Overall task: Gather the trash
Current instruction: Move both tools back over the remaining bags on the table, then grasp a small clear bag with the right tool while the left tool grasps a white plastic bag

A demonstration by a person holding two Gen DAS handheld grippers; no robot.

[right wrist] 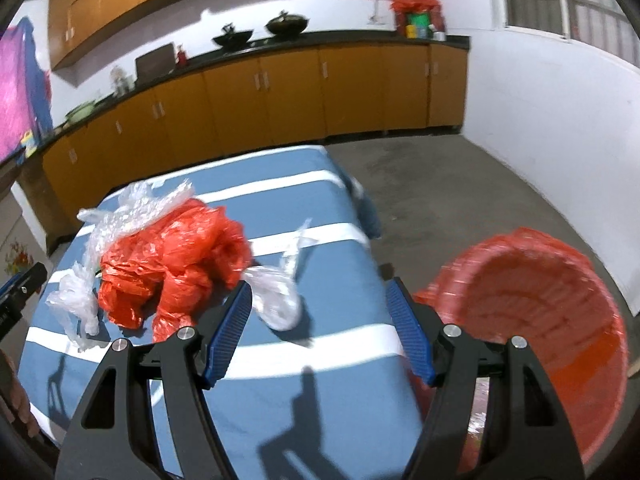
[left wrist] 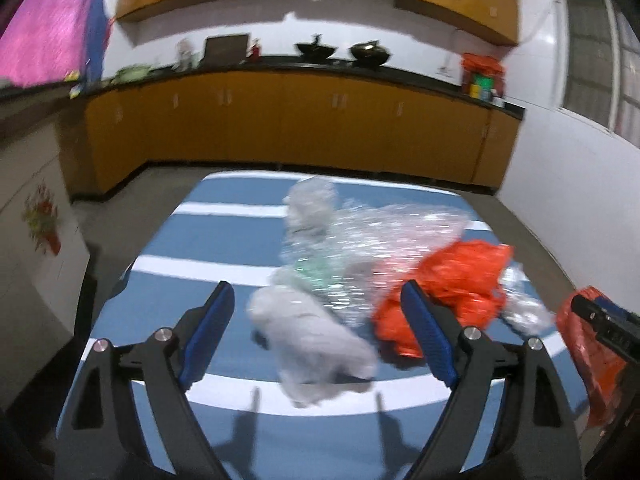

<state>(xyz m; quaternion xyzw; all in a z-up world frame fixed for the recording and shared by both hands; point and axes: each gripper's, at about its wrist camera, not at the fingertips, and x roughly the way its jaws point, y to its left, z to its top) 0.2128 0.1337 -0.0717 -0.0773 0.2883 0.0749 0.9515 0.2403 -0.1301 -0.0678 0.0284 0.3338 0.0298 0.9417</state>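
Crumpled plastic trash lies on a table with a blue-and-white striped cloth (left wrist: 224, 236). In the left wrist view my left gripper (left wrist: 318, 304) is open above a whitish plastic bag (left wrist: 308, 336), with clear crinkled wrap (left wrist: 360, 240) and an orange-red bag (left wrist: 452, 280) beyond. In the right wrist view my right gripper (right wrist: 320, 300) is open and empty above the table's right edge, just behind a small clear plastic piece (right wrist: 280, 292). The orange-red bag (right wrist: 176, 256) and clear wrap (right wrist: 132, 208) lie to its left. A red-lined bin (right wrist: 532, 316) stands on the floor right of the table.
Wooden cabinets and a dark counter (right wrist: 304, 40) with pots run along the far wall. Grey floor (right wrist: 440, 184) surrounds the table. A white wall (right wrist: 560, 140) is at the right. The other gripper shows at the left edge of the right wrist view (right wrist: 20, 292).
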